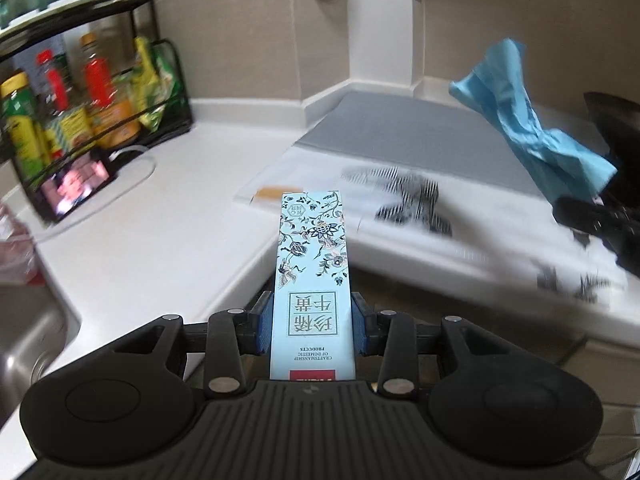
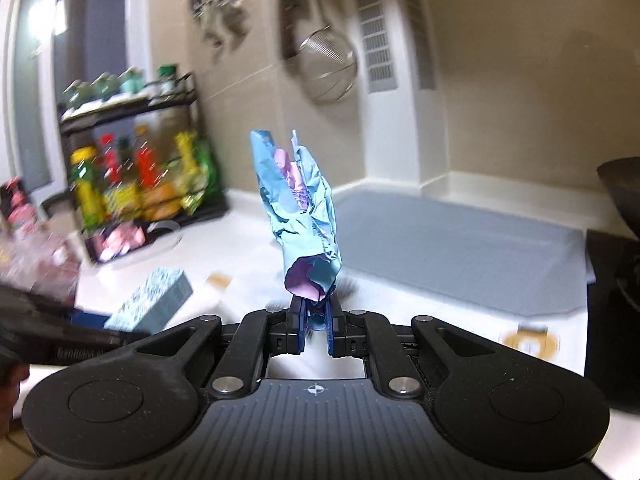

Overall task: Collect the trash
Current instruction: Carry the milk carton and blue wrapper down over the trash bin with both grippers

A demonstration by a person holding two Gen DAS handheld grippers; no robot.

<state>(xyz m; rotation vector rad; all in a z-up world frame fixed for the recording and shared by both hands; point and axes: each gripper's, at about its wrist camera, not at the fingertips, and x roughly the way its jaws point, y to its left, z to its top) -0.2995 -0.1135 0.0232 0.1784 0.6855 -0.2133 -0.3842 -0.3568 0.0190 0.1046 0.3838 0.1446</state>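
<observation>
My left gripper (image 1: 312, 324) is shut on a long pale-blue carton (image 1: 312, 264) printed with flowers and Chinese characters; the carton sticks straight out between the blue pads, above the counter edge. My right gripper (image 2: 316, 320) is shut on a crumpled blue and pink wrapper (image 2: 300, 216) that stands up from its jaws. The same wrapper (image 1: 532, 120) shows at the right of the left wrist view, held up over the counter by the right gripper's dark body (image 1: 596, 220). The carton (image 2: 154, 300) and the left gripper's blurred body (image 2: 60, 340) appear at the lower left of the right wrist view.
A white counter (image 1: 160, 240) carries a black rack of bottles and jars (image 1: 76, 112) at the left, a grey mat (image 1: 400, 128) in the corner, and a white sheet with black printed marks (image 1: 416, 204). A steel sink (image 1: 28, 344) lies lower left. A dark wok (image 2: 624, 196) sits far right; a strainer (image 2: 328, 68) hangs on the wall.
</observation>
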